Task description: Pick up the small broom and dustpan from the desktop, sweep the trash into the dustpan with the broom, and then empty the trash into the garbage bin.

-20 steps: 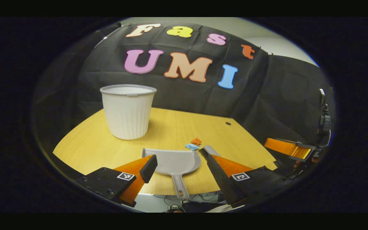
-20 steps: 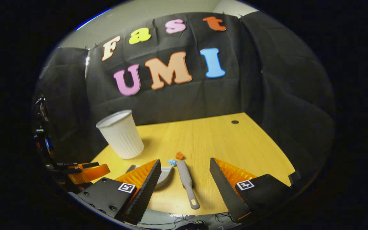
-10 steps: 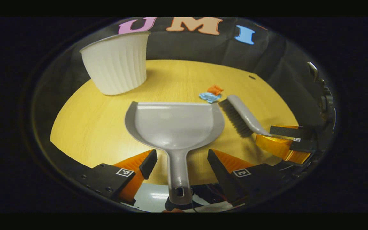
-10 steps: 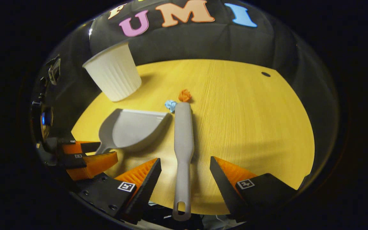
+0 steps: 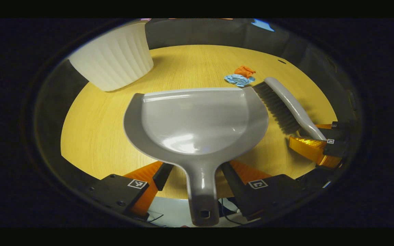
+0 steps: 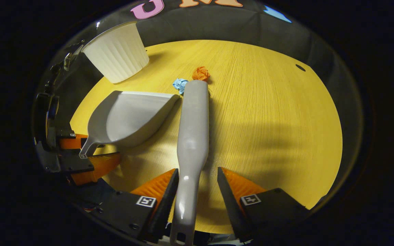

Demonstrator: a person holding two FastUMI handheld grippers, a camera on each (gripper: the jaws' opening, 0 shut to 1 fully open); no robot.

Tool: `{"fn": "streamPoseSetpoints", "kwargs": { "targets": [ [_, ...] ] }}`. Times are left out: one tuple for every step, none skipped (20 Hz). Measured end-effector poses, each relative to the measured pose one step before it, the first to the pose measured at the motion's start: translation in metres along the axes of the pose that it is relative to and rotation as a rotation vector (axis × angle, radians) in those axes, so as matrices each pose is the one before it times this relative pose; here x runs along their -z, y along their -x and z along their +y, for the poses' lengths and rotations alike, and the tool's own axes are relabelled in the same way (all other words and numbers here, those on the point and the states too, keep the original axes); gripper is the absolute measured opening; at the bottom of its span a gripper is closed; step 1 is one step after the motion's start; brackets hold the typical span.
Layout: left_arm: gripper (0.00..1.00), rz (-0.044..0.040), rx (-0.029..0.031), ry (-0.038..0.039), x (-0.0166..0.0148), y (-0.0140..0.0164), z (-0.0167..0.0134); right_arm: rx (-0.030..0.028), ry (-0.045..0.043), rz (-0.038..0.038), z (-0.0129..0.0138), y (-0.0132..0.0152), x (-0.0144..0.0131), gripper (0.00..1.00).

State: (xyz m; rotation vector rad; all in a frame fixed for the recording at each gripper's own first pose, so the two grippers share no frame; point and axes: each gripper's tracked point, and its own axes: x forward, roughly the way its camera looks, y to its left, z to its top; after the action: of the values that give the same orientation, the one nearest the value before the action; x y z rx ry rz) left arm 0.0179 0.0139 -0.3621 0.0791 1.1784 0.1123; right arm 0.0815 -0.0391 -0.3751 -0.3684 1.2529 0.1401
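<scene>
On the table there is one grey dustpan, one small grey broom and one white ribbed garbage bin. Two crumpled scraps of trash lie together: one orange scrap and one blue scrap. Two grippers are at work, the left gripper and the right gripper, each with two fingers.

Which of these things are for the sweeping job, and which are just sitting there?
For the job:
dustpan
broom
blue trash wad
orange trash wad
white garbage bin
left gripper
right gripper

Just there:
wooden desktop
small dark hole in it
</scene>
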Motion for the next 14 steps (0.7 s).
{"fn": "streamPoseSetpoints", "kwargs": {
  "targets": [
    [0.87,0.00318,-0.01301,-0.00511,0.00149,-0.00115,0.00183,-0.00124,0.00238,0.00568,0.00163,0.00032,0.00085,0.56],
    [0.67,-0.00157,0.00087,0.00697,0.00003,-0.00038,-0.00060,-0.00219,0.00462,0.00752,-0.00113,-0.00016,0.00025,0.46],
    [0.48,0.00197,-0.00447,0.00521,0.00087,0.00102,-0.00058,0.00175,0.00193,0.00868,-0.00163,0.00198,0.00345,0.38],
    [0.34,0.00494,-0.00614,0.00246,0.00096,0.00033,0.00076,-0.00138,-0.00323,0.00295,-0.00007,-0.00284,0.00129,0.33],
    [0.34,0.00001,-0.00080,0.00093,0.00003,0.00031,0.00074,-0.00132,-0.00124,0.00623,0.00169,0.00094,0.00094,0.32],
    [0.34,0.00257,0.00055,0.00963,-0.00042,0.00106,-0.00034,0.00148,0.00267,0.00202,-0.00086,0.00342,0.00144,0.32],
    [0.31,0.00236,0.00727,0.01559,0.00023,-0.00136,-0.00120,0.00708,0.00243,-0.01204,-0.00073,0.00084,-0.00097,0.31],
    [0.30,-0.00216,0.00349,0.00668,0.00004,0.00086,-0.00008,-0.00077,-0.00041,-0.00645,0.00031,0.00204,-0.00085,0.27],
    [0.31,-0.00537,0.00342,0.00277,-0.00036,0.00060,0.00026,-0.00001,-0.00462,-0.01188,-0.00022,0.00198,-0.00218,0.27],
    [0.29,-0.00399,0.00259,-0.00224,-0.00077,0.00101,0.00010,0.00068,-0.00735,-0.01712,-0.00011,0.00316,-0.00278,0.30],
    [0.29,-0.00622,0.00133,-0.00673,-0.00085,0.00255,0.00088,0.00084,-0.00580,-0.01705,-0.00017,0.00387,-0.00367,0.30],
    [0.29,-0.00867,0.00558,-0.01375,-0.00276,0.00302,0.00028,0.00037,-0.00244,-0.01608,-0.00019,0.00512,-0.00207,0.30],
    [0.29,-0.00557,0.00743,-0.01316,-0.00148,0.00334,0.00135,0.00309,-0.00297,-0.01828,-0.00093,0.00472,-0.00361,0.30],
    [0.26,0.00866,0.01476,-0.01074,0.00062,0.00249,-0.00130,0.00144,-0.00391,-0.01496,-0.00074,0.00505,-0.00199,0.30]
  ]
}}
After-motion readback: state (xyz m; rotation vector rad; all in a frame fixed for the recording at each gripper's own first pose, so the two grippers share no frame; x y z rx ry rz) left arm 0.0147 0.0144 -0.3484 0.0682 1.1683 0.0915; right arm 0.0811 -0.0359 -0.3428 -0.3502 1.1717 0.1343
